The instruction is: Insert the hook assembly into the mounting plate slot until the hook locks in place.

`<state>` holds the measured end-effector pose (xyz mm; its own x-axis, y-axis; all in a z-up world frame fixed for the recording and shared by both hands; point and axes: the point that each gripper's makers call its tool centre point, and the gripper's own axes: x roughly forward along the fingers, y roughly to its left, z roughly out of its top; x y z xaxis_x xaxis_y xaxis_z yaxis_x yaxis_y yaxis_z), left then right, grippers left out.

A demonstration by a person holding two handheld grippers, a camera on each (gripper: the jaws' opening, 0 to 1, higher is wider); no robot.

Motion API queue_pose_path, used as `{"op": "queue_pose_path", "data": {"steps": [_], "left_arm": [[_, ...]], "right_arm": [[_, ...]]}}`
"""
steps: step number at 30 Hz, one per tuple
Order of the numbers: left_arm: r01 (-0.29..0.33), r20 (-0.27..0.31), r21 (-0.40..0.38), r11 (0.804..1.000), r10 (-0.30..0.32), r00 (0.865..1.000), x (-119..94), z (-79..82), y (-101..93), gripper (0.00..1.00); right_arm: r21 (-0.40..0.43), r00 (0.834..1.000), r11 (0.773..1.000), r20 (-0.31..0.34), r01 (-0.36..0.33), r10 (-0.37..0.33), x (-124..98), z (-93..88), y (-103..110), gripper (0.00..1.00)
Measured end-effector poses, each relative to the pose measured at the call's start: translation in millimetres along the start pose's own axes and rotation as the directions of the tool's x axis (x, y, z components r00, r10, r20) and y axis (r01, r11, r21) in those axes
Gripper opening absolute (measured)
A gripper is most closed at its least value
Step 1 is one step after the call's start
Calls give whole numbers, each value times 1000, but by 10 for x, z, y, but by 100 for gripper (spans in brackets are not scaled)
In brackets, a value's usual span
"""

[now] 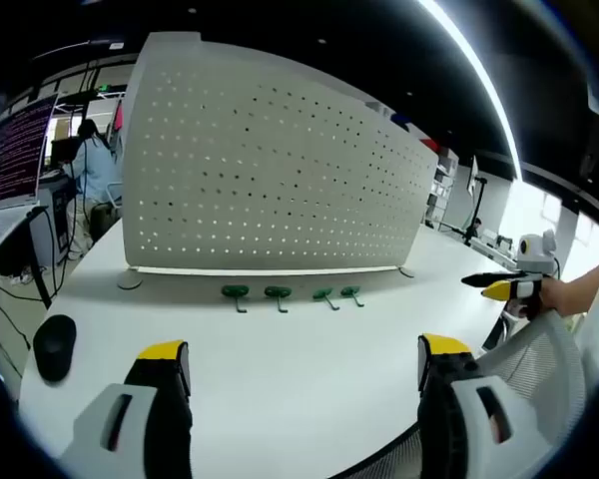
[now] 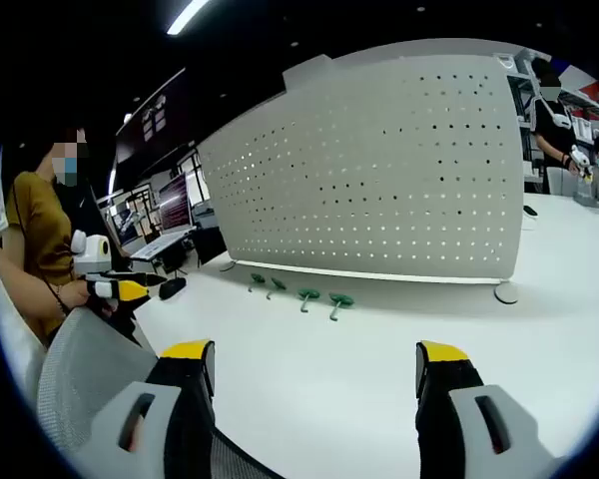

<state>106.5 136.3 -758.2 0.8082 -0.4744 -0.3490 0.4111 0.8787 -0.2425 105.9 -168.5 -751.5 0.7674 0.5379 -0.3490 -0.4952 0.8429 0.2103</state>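
Leftward, black puck (image 1: 54, 345) beside pegboard (image 1: 270, 170)

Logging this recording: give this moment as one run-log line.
left hand-held gripper open, empty | right hand-held gripper open, empty | four green hooks on table before pegboard | none inserted

Your four green hooks (image 1: 292, 295) lie in a row on the surface near the pegboard (image 1: 270, 170), too small for you to make out their pegs or clips. The holes in the pegboard are too fine to show which would take a hook. The mesh chair back (image 2: 85, 384) is cut off by the edge.
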Motion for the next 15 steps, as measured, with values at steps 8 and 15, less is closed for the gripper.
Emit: {"op": "queue_pose_path", "data": {"steps": [8, 15], "left_arm": [[3, -12, -1, 1000, -3, 1000, 14, -16, -3, 98], [14, -24, -13, 1000, -14, 1000, 29, -30, -11, 98]], "right_arm": [[11, 1000, 1000, 3, 3, -3, -2, 4, -20, 80], [9, 1000, 1000, 3, -3, 3, 6, 10, -19, 80]]}}
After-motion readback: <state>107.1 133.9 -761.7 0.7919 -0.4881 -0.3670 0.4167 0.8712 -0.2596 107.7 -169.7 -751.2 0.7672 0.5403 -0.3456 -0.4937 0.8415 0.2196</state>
